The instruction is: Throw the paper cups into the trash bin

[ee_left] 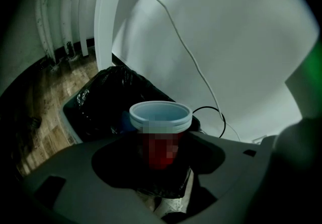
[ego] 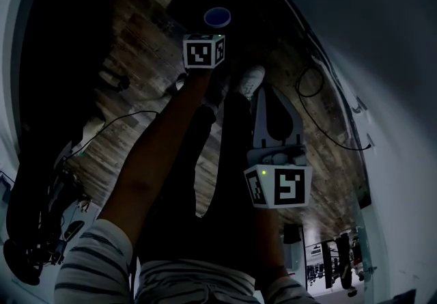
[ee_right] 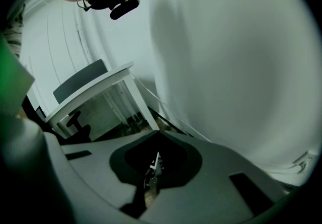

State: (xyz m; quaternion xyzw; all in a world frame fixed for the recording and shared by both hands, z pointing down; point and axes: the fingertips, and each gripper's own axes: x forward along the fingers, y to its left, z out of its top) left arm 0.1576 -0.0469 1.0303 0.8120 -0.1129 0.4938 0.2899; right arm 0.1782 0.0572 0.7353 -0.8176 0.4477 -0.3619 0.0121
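Dark wood planks (ee_left: 43,102) run up to a white wall, and the bin stands at the foot of it. The left gripper (ee_left: 160,165) has its fingers spread wide and pressed on a red paper cup (ee_left: 161,120) with a pale rim, held upright, mouth up. Past the cup, on the wall side and a little to the left, sits the trash bin (ee_left: 69,113) with its loose black liner (ee_left: 103,94) bulging over the rim. Whether the cup hangs over the opening or short of the near rim cannot be told from these views.

That is the main risk: let go too early and the cup would likely strike the near rim or a liner fold and roll off across the floor. Squeezing harder could buckle the thin wall and make the cup stick to one finger on release. A black cable (ee_left: 217,117) loops on the floor just beside the bin's wall-side edge — reaching too far could snag it.

The right gripper (ee_right: 153,170) has its fingers together on nothing, held well back.
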